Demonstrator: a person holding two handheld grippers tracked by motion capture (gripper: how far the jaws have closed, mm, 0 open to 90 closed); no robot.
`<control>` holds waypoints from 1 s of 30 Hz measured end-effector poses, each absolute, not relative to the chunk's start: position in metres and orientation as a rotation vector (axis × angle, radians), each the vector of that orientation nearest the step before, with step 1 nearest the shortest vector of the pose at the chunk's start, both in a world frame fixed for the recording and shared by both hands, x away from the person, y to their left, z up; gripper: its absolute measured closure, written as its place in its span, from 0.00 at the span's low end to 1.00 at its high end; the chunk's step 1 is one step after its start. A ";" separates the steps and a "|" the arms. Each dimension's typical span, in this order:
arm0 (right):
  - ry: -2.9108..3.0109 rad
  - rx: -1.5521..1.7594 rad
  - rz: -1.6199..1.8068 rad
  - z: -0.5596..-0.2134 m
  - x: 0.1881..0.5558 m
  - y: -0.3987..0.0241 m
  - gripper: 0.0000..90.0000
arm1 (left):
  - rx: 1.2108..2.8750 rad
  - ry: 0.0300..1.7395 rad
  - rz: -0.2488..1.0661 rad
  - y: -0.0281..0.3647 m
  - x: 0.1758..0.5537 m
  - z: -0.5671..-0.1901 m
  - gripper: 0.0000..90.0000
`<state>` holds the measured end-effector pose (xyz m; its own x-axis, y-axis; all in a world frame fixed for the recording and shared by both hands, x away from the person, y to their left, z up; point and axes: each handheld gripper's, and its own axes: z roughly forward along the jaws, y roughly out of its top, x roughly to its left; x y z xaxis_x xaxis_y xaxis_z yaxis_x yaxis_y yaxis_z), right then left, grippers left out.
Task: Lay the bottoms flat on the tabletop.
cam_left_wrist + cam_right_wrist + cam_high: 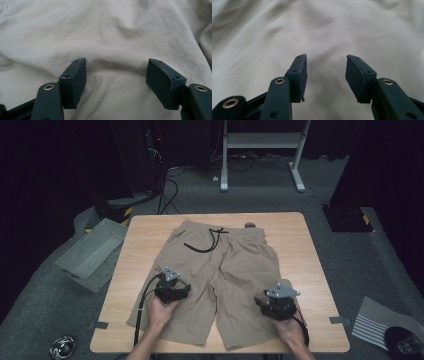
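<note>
Here both grippers, left gripper [186, 290] and right gripper [258, 301], gape unclenched over the shorts [220, 270]; hems near table edge [220, 351].

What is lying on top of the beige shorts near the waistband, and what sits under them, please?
A black drawstring lies loose on the shorts, below the waistband. Under them is the wooden table; the tabletop beneath the fabric is covered, so anything there cannot be seen.

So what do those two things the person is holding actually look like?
Each tool, left and right, is a chunky black body topped by a grey three-cornered plate, ending in two dark jaws with flat rectangular pads and brass-coloured rivets. A black cable trails from each. Forearms are bare, no sleeves.
</note>
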<state>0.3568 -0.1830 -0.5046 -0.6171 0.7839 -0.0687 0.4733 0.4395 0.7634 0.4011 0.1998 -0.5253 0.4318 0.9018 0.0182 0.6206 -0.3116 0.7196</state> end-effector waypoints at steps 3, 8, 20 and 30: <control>2.265 1.159 0.985 -0.507 0.384 -0.184 0.55 | 2.034 1.286 0.551 0.203 0.402 -0.526 0.36; 2.299 1.211 0.946 -0.523 0.387 -0.183 0.52 | 2.000 1.267 0.570 0.206 0.389 -0.530 0.35; 2.211 1.178 1.000 -0.503 0.383 -0.182 0.51 | 2.023 1.256 0.551 0.190 0.401 -0.517 0.36; 2.275 1.251 0.886 -0.520 0.416 -0.167 0.48 | 2.052 1.268 0.530 0.182 0.410 -0.525 0.35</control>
<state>0.4161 -0.1668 -0.5203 -0.5218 0.8522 -0.0385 0.6014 0.3995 0.6918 0.4099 0.1823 -0.5251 0.4478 0.8941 -0.0016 0.6272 -0.3129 0.7133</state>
